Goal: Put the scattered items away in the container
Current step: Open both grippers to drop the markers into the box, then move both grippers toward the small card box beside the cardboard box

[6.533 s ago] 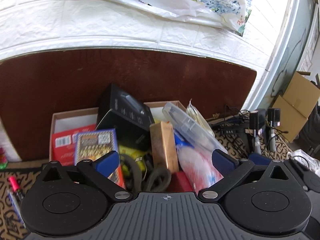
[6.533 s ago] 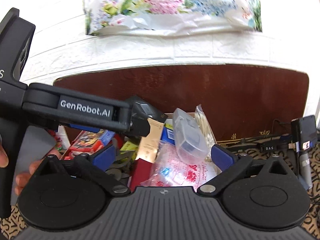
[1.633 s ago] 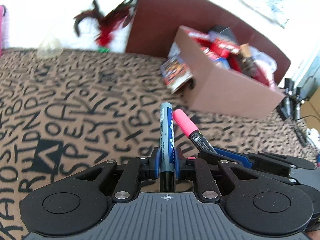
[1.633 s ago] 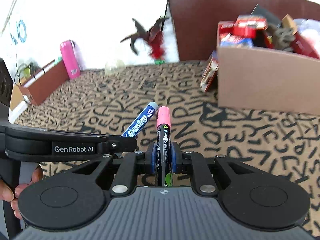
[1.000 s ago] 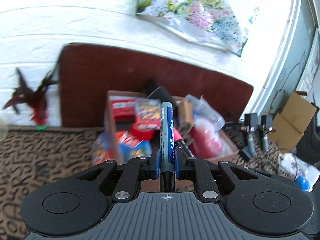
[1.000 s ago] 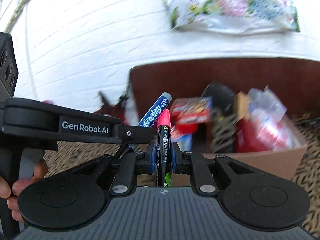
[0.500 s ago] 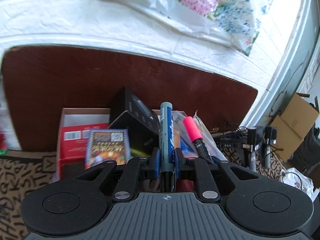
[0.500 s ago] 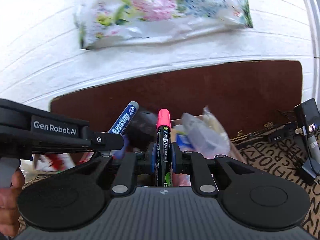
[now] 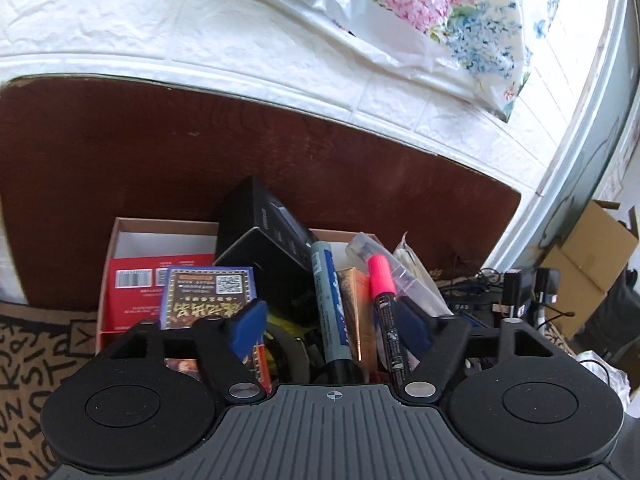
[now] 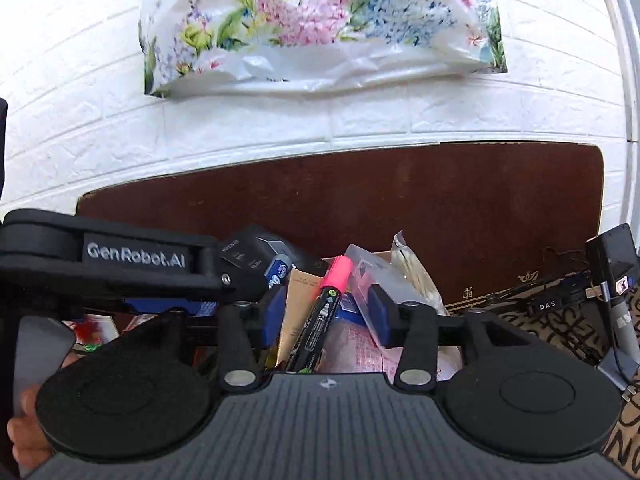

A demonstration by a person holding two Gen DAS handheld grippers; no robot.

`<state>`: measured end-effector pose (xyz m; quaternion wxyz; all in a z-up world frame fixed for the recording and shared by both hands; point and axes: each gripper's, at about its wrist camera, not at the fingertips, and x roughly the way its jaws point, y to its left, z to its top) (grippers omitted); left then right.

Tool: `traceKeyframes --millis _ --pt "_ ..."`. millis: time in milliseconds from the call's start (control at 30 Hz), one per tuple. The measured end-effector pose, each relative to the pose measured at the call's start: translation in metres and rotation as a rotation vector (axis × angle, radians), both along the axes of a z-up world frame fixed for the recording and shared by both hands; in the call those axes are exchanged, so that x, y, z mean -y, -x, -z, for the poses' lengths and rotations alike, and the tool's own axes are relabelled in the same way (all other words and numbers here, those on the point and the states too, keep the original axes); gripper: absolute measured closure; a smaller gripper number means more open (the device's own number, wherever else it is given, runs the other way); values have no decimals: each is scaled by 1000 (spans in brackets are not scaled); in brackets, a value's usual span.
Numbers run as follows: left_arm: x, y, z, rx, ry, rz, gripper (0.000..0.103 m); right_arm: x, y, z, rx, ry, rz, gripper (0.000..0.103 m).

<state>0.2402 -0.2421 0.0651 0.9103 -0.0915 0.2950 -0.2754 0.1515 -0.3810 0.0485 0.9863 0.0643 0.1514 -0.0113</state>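
Left wrist view. Left gripper (image 9: 334,322) held above a cardboard box (image 9: 116,248) crammed with things: a red carton (image 9: 136,296), a blue pack (image 9: 208,292), a black case (image 9: 264,236), a clear plastic bag (image 9: 404,276). Jaws opening, blue pads well apart. Blue marker (image 9: 330,312) between them, clear of both pads, no longer pinched, tilting over the pile. Pink marker (image 9: 386,312) just beside it on the right, belonging to the other gripper. Patterned cloth (image 9: 36,352) under the box, brown board (image 9: 160,152) behind, floral bag (image 9: 420,12) on the white brick wall.

Right wrist view. Right gripper (image 10: 326,314) also over the box, jaws opening. Pink marker (image 10: 320,320) leaning left between the pads; contact with either pad not clear, but no squeeze apparent. Left gripper (image 10: 120,260) crossing the left side of the picture, a hand (image 10: 28,436) at the lower left edge. Cap of the blue marker (image 10: 278,270) just visible past it. Plastic bag (image 10: 384,280) and black case (image 10: 248,256) below.

Step in hand, as judged: release of both markers into the box. Next: wait for each marker to drop clear and settle among the contents, then lift both grippers straight away without catching a marker or the bag, and look over the cloth for anything left to collect.
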Motion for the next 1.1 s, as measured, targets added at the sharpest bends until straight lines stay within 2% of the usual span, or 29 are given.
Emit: traceKeyframes --millis 133,233,300,467,667,800,1000,1100 --pt "-3 11 -6 28 -27 -12 18 -5 5 -4 -8 18 -4 42" --pt "-12 23 -12 46 -34 -39 8 -7 14 -9 2 22 -2 30" --pt "-21 34 -16 54 -37 -46 6 -8 21 -14 12 24 -6 21" --pt "-49 66 -22 69 -47 -55 2 -21 44 -24 34 40 -34 12" --pt "-95 110 -6 88 -55 -102 0 -54 77 -19 40 66 -107 8" --pt "-130 127 21 32 -52 -144 0 -78 98 -4 13 65 -159 7" --pt "-175 131 60 -59 -22 -222 0 -112 113 30 -95 27 -239 8" --pt "-191 126 72 -87 3 -242 1 -136 115 47 -147 50 -302 11"
